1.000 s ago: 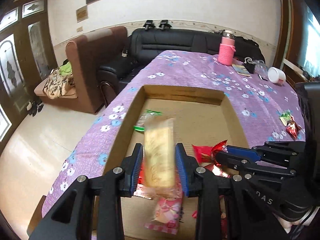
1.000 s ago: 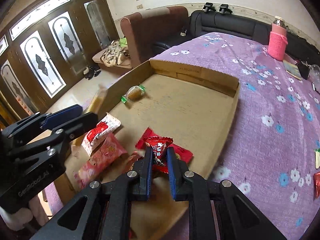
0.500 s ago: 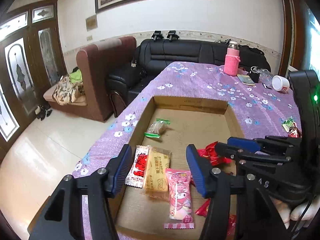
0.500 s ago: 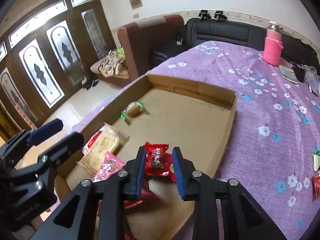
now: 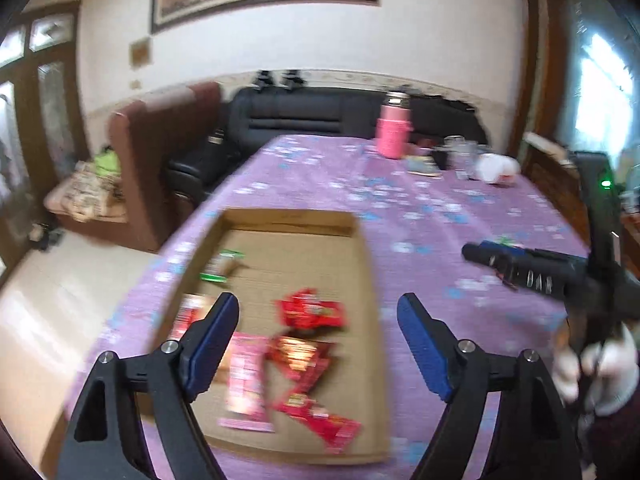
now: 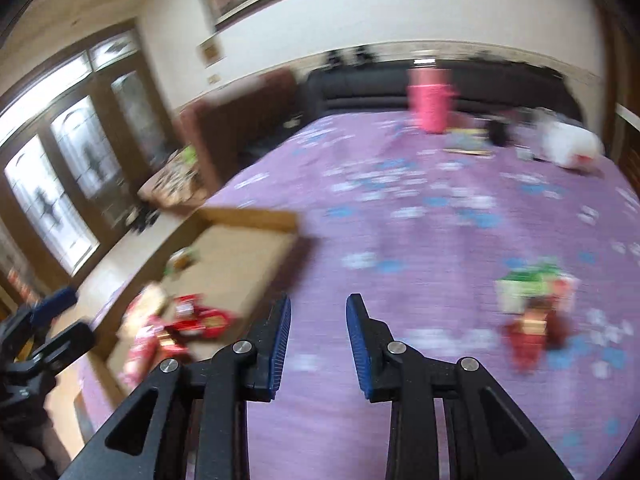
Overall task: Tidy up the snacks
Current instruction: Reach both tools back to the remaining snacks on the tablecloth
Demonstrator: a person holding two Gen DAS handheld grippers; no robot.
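Both grippers are spread wide with nothing between their pads. The left gripper [image 5: 318, 338] hangs above the near end of the cardboard tray [image 5: 370, 280], where red snack packets [image 5: 310, 314] and a pink packet [image 5: 244, 376] lie just below and ahead of it. The right gripper [image 6: 318, 334] is over the bare purple worktop [image 6: 420, 220], the tray [image 6: 248, 214] off to its left and a green and a red snack [image 6: 532, 300] ahead to its right. Both views are blurred.
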